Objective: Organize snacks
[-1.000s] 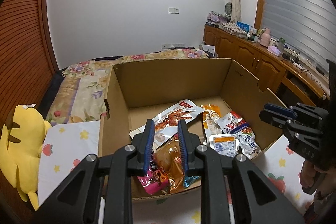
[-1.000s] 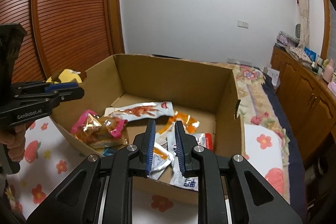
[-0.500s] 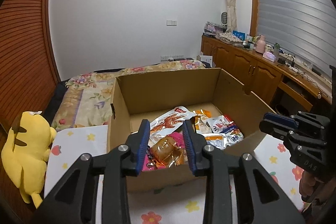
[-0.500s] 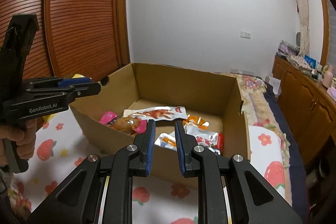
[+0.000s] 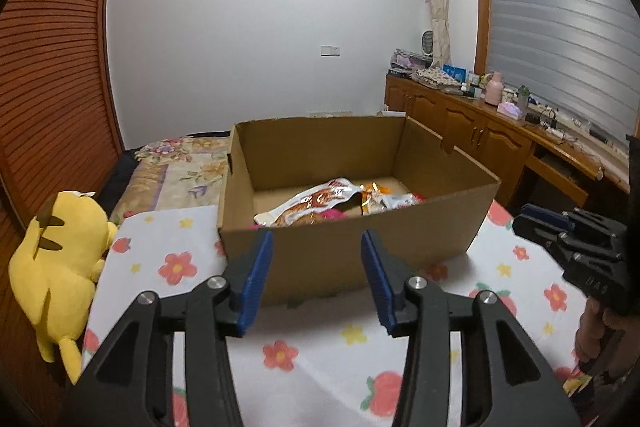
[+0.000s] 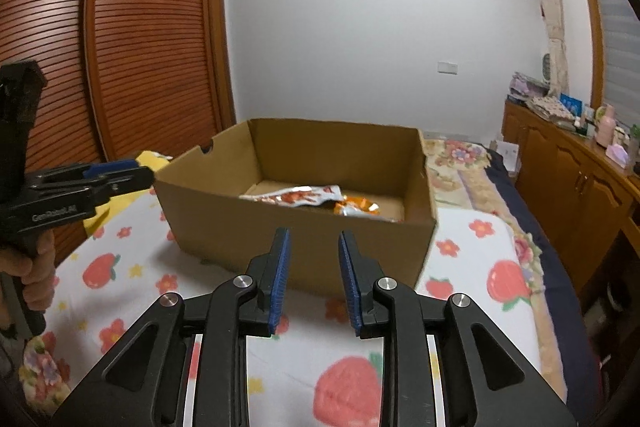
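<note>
Both tongs are off the box on my feeds right now. The left gripper point(image 5: 316, 281) has its blue pads spread wide with nothing between them, hanging over the flowery sheet point(image 5: 320, 351) just in front of the near wall of the cardboard box point(image 5: 352, 251). It isn't touching the box or anything else that I can see.

The right gripper point(image 6: 312, 277) is also released, but its gap is clearly narrower than the left one's. Nothing is pinched in it either, and it sits over the sheet on the near side of the box. From the left cam I can see it off at the right edge point(image 5: 560, 239), with a bit of the person's hand under it. The right cam shows the left gripper at the far left point(image 6: 88, 183), level with the box's left wall.

The snacks are all down in the box. A long white and red packet point(image 5: 316, 203) lies across the floor of it, with a pink one point(image 5: 332, 215) tucked at its near side and an orange and silver one point(image 6: 356, 207) to the right. The near wall hides the rest of the pile, so I can't tell how many there are.

A yellow plush toy point(image 5: 60, 267) sits off to the left of the sheet, well apart from the box.
</note>
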Available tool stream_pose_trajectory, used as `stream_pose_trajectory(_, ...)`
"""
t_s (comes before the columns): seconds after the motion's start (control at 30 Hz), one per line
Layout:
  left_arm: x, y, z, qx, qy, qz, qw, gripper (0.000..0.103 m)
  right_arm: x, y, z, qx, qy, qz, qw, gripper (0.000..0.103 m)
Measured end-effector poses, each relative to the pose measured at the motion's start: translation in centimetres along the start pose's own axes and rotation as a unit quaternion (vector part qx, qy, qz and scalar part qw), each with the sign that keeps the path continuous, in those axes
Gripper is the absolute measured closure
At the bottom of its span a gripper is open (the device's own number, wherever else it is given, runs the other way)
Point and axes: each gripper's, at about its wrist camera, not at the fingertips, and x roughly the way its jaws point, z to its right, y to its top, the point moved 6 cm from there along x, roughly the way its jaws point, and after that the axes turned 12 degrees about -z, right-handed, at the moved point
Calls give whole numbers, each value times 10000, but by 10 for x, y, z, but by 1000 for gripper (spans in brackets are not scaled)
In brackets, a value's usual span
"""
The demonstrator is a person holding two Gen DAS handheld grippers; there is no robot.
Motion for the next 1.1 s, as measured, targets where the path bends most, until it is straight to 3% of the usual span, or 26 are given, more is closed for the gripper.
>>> stream_pose_trajectory(0.1, -1, -10, 0, -10, 28, -70, 10000, 55, -4, -10, 5, 90, 21, -7, 10000, 78)
stream_pose_trajectory(0.3, -6, -28, 5, 53, 236, -73, 9997, 49, -14, -24, 10, 163, -35, 29, 9999, 67)
stream_pose_trajectory(0.37, -11, -31, 8, 63, 293, -23, 9995, 38, -18, -27, 11, 203, -60, 30, 9998, 53)
stream_pose_trajectory(0.47, -21, -33, 10, 82, 351, 88, 9993, 21, -25, -30, 13, 277, -102, 67, 9995, 42)
stream_pose_trajectory(0.6, -32, -33, 11, 61, 460, 185, 9988, 16, -35, -30, 15, 325, -252, 143, 9991, 19)
stream_pose_trajectory(0.67, -39, -32, 10, -18, 492, 273, 9984, 0, -38, -30, 16, 378, -300, 157, 9987, 10)
stream_pose_trajectory(0.77, -47, -31, 9, -68, 582, 426, 9974, 0, -42, -28, 16, 408, -360, 163, 9984, 0)
stream_pose_trajectory(1.1, -68, -38, 7, -335, 837, 428, 9950, 0, -56, -23, 7, 356, -558, 171, 9977, 0)
